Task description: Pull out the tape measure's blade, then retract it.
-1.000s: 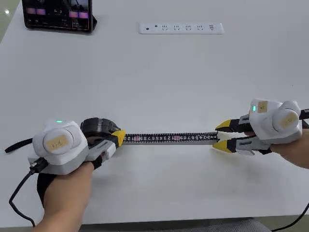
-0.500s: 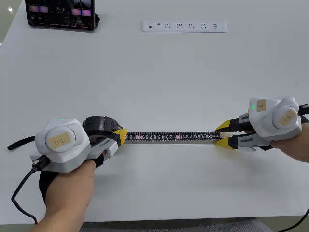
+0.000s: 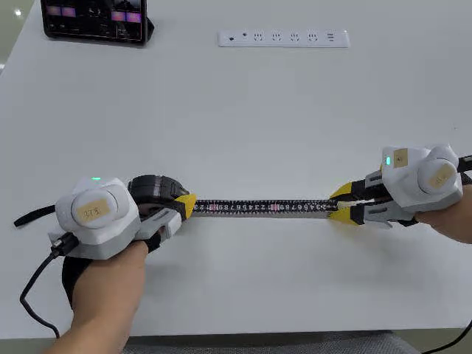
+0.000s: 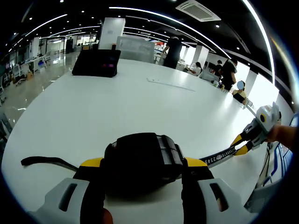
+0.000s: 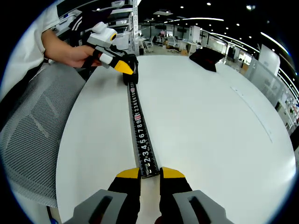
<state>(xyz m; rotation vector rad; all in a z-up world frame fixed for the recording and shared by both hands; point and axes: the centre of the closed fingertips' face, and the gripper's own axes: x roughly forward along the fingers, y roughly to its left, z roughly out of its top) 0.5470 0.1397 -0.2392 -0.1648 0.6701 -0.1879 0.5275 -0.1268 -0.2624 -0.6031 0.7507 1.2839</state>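
Right gripper view: blade (image 5: 139, 133) in claw (image 5: 150, 174)

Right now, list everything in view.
Table: one, white, under everything.
Case: one, black, held in left gripper.
Blade: one, black with white numerals, stretched from case to right gripper.
Power strip: one, white, far edge of table.
Tablet: one, black, screen lit, far left corner.
Strap: one, black, on table beside left gripper.
Chair: one, grey mesh, at near edge.
Cable: one, black, hanging from left gripper.
Grippers: two, white with yellow tips.
Hands: left hand, right hand, one per gripper.
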